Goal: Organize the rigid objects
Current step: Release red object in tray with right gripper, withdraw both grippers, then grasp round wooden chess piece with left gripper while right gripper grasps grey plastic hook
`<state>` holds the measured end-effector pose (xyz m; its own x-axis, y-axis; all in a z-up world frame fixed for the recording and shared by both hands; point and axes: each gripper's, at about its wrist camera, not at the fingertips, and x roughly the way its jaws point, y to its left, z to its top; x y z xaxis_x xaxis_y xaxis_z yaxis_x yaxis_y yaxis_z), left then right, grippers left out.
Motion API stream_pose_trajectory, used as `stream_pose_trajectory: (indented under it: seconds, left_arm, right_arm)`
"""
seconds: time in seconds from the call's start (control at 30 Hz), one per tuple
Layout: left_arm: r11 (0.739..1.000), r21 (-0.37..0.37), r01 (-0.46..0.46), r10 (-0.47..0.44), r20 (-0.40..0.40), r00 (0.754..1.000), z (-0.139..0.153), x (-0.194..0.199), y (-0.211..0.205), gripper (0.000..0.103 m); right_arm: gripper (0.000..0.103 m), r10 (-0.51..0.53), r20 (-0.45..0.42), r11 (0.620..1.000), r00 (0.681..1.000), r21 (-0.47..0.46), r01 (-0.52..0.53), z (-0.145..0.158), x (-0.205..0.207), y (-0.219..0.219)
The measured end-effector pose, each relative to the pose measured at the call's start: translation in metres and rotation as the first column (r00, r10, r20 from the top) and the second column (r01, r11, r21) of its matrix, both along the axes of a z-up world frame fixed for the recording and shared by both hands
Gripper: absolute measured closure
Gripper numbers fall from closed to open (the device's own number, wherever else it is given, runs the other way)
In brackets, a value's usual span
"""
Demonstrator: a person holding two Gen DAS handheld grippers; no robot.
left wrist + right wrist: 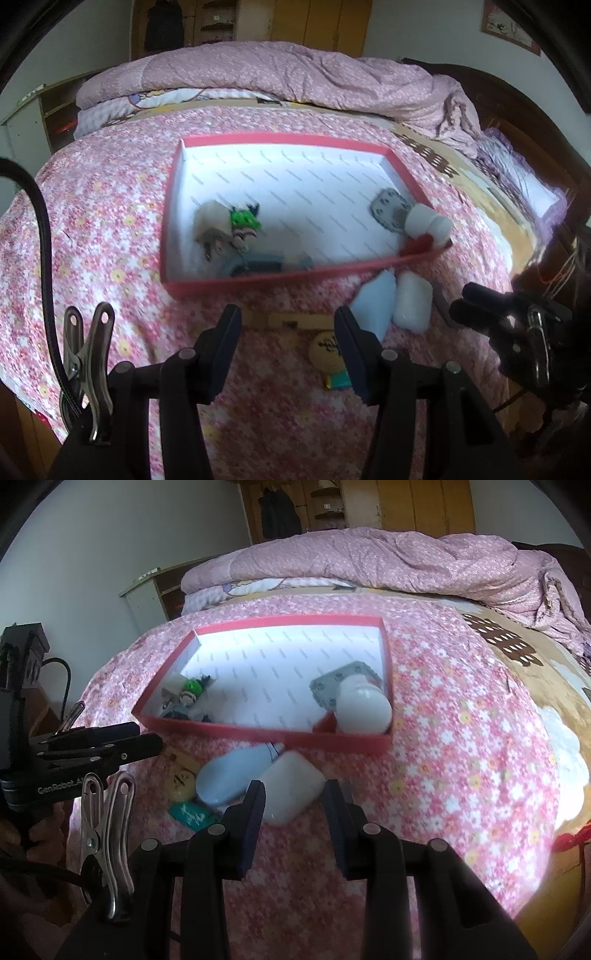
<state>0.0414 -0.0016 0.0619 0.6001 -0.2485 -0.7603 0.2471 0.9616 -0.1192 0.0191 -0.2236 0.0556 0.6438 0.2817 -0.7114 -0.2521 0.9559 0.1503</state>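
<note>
Bedding in a pink flower print is carrying everything. Toward the left of the red-rimmed box, a small figure with green hair is lying against a pale block, with some dark, blurred pieces just in front of them. Toward the box's right end, a grey perforated plate is sitting under a white bottle that is lying on its side in the near right corner.

Outside the box, just beside its near wall, a yellow round piece and a teal packet are lying leftmost, then a light blue container, then a white rounded case touching it.

Left gripper is hovering over the bed in front of the box, jaws apart and nothing between them. Right gripper is hanging over the white case, jaws parted, and the pads are not pressing on it. A crumpled pink quilt is lying along the far side of the bed.
</note>
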Motion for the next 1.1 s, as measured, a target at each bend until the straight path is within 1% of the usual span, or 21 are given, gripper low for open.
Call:
stream_pose_trajectory:
  seconds: [0.1, 0.2, 0.4, 0.53, 0.63, 0.7, 0.77, 0.9, 0.93, 1.03, 1.1]
  left_arm:
    - [1.0, 0.01, 0.021, -0.021, -0.012, 1.0, -0.005, -0.004, -0.006, 0.048]
    - [0.999, 0.017, 0.036, -0.035, -0.019, 0.999, -0.01, -0.007, -0.01, 0.048]
    - [0.998, 0.02, 0.058, -0.057, -0.04, 0.998, -0.02, -0.008, -0.016, 0.048]
    - [0.997, 0.049, 0.064, -0.062, -0.045, 0.997, -0.027, -0.009, -0.021, 0.048]
    - [0.997, 0.052, 0.065, -0.062, -0.046, 0.997, -0.031, -0.008, -0.024, 0.048]
    - [0.996, 0.05, 0.069, -0.067, -0.044, 0.997, -0.033, -0.008, -0.025, 0.05]
    - [0.996, 0.051, 0.074, -0.072, -0.045, 0.996, -0.035, -0.007, -0.026, 0.058]
    - [0.997, 0.035, 0.071, -0.069, -0.039, 0.997, -0.037, -0.005, -0.027, 0.065]
    - [0.997, 0.035, 0.069, -0.068, -0.04, 0.997, -0.037, -0.004, -0.028, 0.069]
    - [0.997, 0.045, 0.067, -0.065, -0.036, 0.997, -0.038, -0.003, -0.028, 0.07]
    - [0.996, 0.066, 0.062, -0.06, -0.028, 0.998, -0.036, -0.004, -0.027, 0.07]
  right_arm:
    - [0.068, -0.017, -0.008, 1.0, 1.0, -0.016, 0.017, -0.005, -0.007, -0.007]
    - [0.057, -0.047, -0.012, 0.998, 0.999, -0.033, 0.047, -0.01, -0.012, -0.016]
    - [0.057, -0.088, -0.033, 0.996, 0.996, -0.031, 0.087, -0.019, -0.014, -0.029]
    - [0.057, -0.09, -0.038, 0.996, 0.995, -0.019, 0.09, -0.023, -0.014, -0.031]
    - [0.057, -0.085, -0.038, 0.996, 0.996, -0.021, 0.084, -0.026, -0.014, -0.03]
    - [0.057, -0.081, -0.038, 0.997, 0.996, -0.021, 0.081, -0.028, -0.014, -0.029]
    - [0.057, -0.079, -0.04, 0.997, 0.996, -0.017, 0.079, -0.029, -0.014, -0.029]
    - [0.057, -0.079, -0.046, 0.997, 0.996, -0.002, 0.079, -0.033, -0.013, -0.031]
    - [0.057, -0.079, -0.047, 0.997, 0.996, 0.001, 0.079, -0.034, -0.013, -0.031]
    - [0.057, -0.078, -0.05, 0.997, 0.996, 0.009, 0.079, -0.035, -0.013, -0.032]
    - [0.057, -0.079, -0.051, 0.997, 0.996, 0.011, 0.08, -0.035, -0.013, -0.033]
